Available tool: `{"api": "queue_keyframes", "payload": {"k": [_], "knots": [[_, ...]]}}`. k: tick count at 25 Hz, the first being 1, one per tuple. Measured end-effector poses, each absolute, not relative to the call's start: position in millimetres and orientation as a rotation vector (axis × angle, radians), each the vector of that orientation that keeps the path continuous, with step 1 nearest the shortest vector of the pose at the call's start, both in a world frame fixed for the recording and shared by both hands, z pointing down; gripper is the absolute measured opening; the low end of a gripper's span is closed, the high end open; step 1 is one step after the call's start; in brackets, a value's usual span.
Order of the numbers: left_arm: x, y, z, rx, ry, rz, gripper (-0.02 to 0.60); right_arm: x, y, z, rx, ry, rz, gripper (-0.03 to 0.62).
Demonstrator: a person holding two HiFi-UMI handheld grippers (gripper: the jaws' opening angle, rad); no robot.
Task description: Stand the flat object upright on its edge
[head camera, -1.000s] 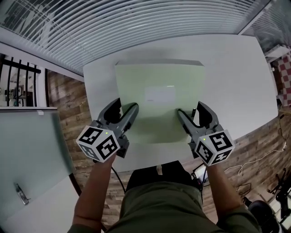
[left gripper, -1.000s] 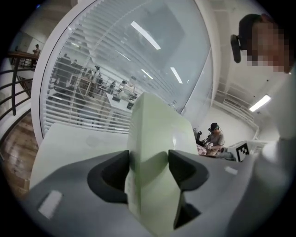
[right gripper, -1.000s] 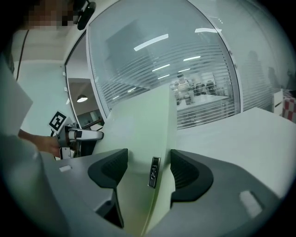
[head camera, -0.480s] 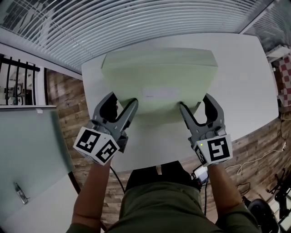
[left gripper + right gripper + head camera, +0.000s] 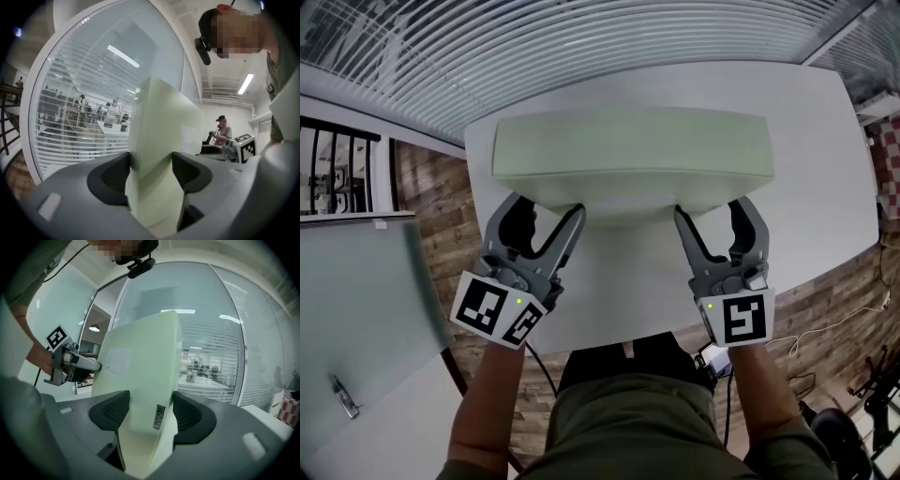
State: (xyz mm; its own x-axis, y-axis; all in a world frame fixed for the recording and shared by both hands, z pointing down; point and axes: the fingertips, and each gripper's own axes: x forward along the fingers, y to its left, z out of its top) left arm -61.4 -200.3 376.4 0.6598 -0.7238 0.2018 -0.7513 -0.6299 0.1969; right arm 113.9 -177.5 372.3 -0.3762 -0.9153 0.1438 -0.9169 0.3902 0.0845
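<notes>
Gripping the flat object (image 5: pixel 628 150) from the person's side, the left gripper (image 5: pixel 548 208) and the right gripper (image 5: pixel 712 208) are holding it well apart from each other, one toward each end of its long side, which is probably keeping the wide slab from twisting or tipping sideways as it is stood up. In each gripper view the pale green slab is sitting between the two dark pads, and both pads are pressing on its faces. The left jaws have just been opening a little, yet they are still clasping the slab. It is standing close to upright over the white table (image 5: pixel 806 216), with one long narrow edge facing up toward the head camera. Whether its lower edge is resting squarely on the tabletop is not showing, so letting go now is looking premature
</notes>
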Motion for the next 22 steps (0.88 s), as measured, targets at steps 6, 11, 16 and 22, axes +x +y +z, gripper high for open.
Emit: {"api": "queue_keyframes", "payload": {"k": [6,11,16,22], "knots": [[-58,-198,381,2.694,-1.198,0.203,0.261,117,-173,384,1.689,-2.41,-0.022,0.275],[-60,-192,382,2.707,-1.208,0.21,0.261,114,-167,388,1.703,-2.401,-0.01,0.275],[-58,-183,381,2.751,-1.21,0.218,0.264,116,-158,391,1.703,-2.383,-0.008,0.275],[-57,-182,382,2.774,-1.222,0.211,0.265,116,-157,395,1.706,-2.38,-0.024,0.275]]}}
